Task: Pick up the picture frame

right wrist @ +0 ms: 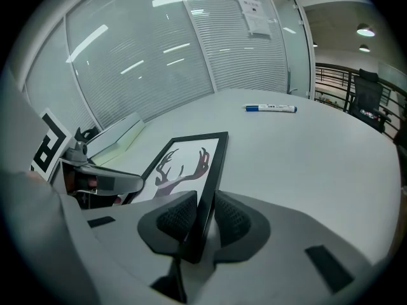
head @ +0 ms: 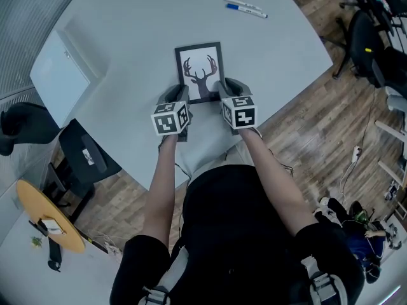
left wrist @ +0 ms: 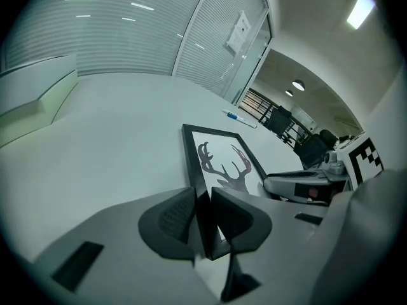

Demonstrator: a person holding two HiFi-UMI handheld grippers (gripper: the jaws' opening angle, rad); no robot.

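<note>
A black picture frame point(head: 199, 68) with a deer-antler print lies on the pale round table point(head: 127, 18), just in front of the person. My left gripper point(head: 180, 94) is at its near left corner, and my right gripper point(head: 224, 86) at its near right corner. In the left gripper view the frame's left bar point(left wrist: 196, 170) runs between the dark pads point(left wrist: 175, 218) of the left gripper point(left wrist: 202, 211), which touch it on both sides. The right gripper view shows the right bar point(right wrist: 213, 170) pinched the same way by the right gripper point(right wrist: 205, 218).
Two pens point(head: 245, 7) lie at the table's far side. A white flat box point(head: 60, 75) sits at the left of the table. A black chair point(head: 86, 154) stands at the table's near left edge, with a small yellow table point(head: 48, 215) beyond it.
</note>
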